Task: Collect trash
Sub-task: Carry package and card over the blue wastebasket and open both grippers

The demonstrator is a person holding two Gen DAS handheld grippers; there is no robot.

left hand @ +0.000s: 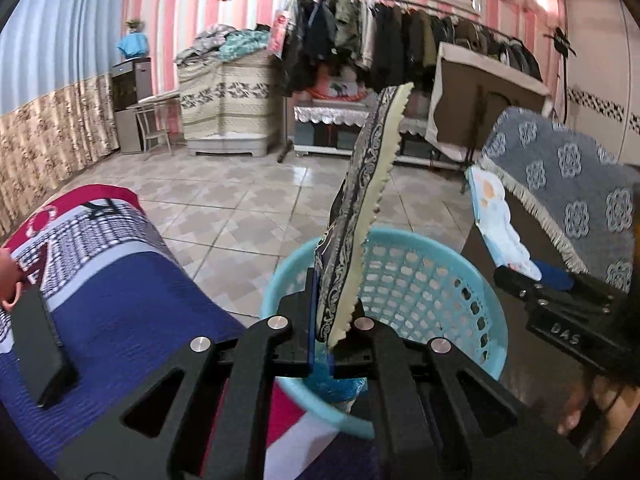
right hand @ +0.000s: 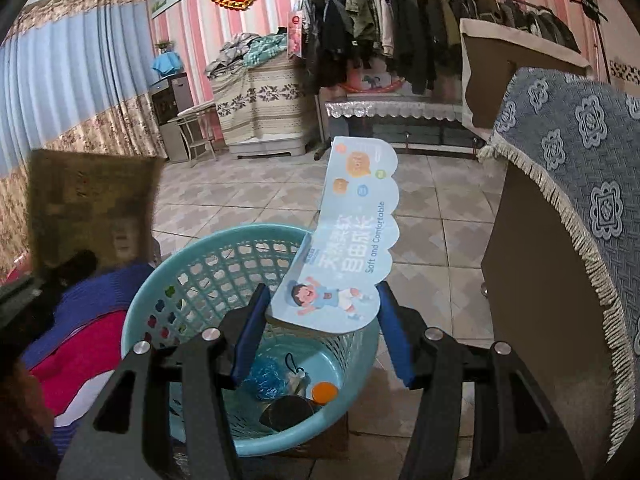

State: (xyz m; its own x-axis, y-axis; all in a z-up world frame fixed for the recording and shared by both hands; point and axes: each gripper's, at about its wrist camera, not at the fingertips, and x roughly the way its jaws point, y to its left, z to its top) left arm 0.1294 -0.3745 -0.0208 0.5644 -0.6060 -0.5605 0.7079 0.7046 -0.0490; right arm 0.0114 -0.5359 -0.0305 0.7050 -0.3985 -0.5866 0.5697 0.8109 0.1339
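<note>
My left gripper (left hand: 334, 302) is shut on a dark patterned wrapper (left hand: 376, 168) with a cream serrated edge. The wrapper stands upright over the light-blue mesh basket (left hand: 420, 280). My right gripper (right hand: 324, 294) is shut on a light-blue card (right hand: 352, 232) printed with a cartoon child, its blue pads (right hand: 250, 332) pressing on the card's two side edges above the basket (right hand: 208, 272). Inside the basket lie a crumpled blue piece (right hand: 264, 376), an orange cap (right hand: 324, 393) and a dark round thing (right hand: 286, 412). In the left wrist view the right gripper (left hand: 560, 300) and its card (left hand: 496, 220) are just right of the basket.
A bed with a blue-and-red blanket (left hand: 120, 300) lies left of the basket, with a black flat device (left hand: 40, 352) on it touched by a hand (left hand: 8, 280). A brown cabinet under a grey-blue fringed cloth (right hand: 580, 160) stands close on the right. Tiled floor (left hand: 240, 208) stretches beyond, with a clothes rack (left hand: 400, 40) at the back wall.
</note>
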